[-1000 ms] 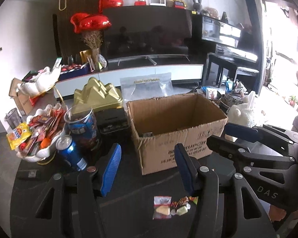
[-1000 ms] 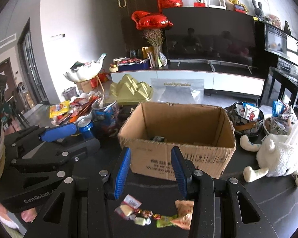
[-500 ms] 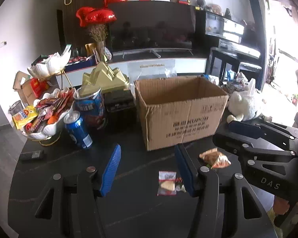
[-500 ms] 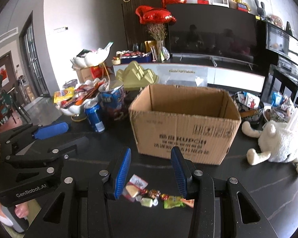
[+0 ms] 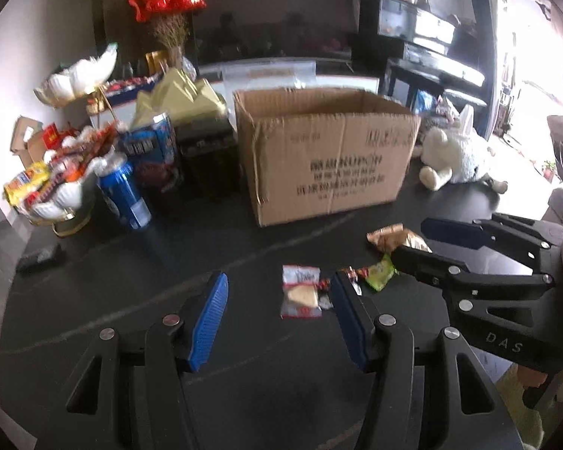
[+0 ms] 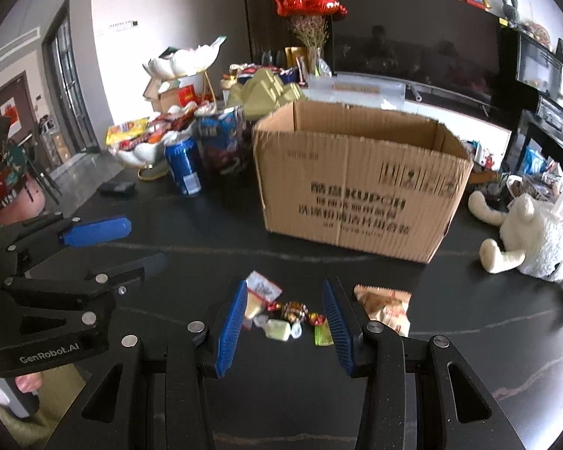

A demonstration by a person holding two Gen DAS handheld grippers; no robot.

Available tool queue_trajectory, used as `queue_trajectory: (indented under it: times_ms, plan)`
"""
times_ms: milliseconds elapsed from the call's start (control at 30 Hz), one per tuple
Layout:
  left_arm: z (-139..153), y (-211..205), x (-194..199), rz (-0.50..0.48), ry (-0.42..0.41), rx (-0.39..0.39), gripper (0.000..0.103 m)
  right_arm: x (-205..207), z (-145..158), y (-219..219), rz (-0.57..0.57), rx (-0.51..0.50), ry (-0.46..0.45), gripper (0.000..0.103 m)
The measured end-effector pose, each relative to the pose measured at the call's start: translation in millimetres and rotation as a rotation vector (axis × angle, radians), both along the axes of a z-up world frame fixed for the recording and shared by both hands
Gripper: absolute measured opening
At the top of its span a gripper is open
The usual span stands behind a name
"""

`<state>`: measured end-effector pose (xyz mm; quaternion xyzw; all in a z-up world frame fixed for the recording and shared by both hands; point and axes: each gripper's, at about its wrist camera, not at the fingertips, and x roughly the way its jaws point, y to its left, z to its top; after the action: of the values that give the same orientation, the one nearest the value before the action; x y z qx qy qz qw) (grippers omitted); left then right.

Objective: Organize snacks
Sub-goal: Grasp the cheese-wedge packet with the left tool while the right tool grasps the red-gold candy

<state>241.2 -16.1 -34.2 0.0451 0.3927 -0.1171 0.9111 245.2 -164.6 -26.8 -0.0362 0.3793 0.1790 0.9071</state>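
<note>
Both claws wide, empty

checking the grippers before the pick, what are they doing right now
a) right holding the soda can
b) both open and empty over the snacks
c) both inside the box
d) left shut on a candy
b: the left gripper and right gripper both show spread jaws with nothing between them, above the loose snacks on the table, in front of the cardboard box.

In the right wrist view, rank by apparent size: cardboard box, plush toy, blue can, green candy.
1. Cardboard box
2. Plush toy
3. Blue can
4. Green candy
The candy lies nearest the camera yet looks smallest, so it is truly smallest.
</note>
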Motion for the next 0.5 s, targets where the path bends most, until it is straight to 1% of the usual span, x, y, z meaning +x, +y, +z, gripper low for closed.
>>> queue_trajectory:
  times_ms: [133, 200, 500]
  plan:
    - [-17.2, -2.6, 2.7, -0.018, 0.04, 0.015, 0.056, 4.2, -11.8, 2.6, 0.027, -0.029, 0.037, 0.043]
    - [-23.8, -3.2, 6.2, -0.026, 0.063, 0.01, 0.056, 7.6, -17.3, 5.0, 0.048, -0.044, 0.055, 0.043]
    - [-46.7, -6.3, 21.3, -0.074, 0.115, 0.015, 0.056, 26.4, -41.7, 14.6, 0.127, -0.111, 0.128, 0.043]
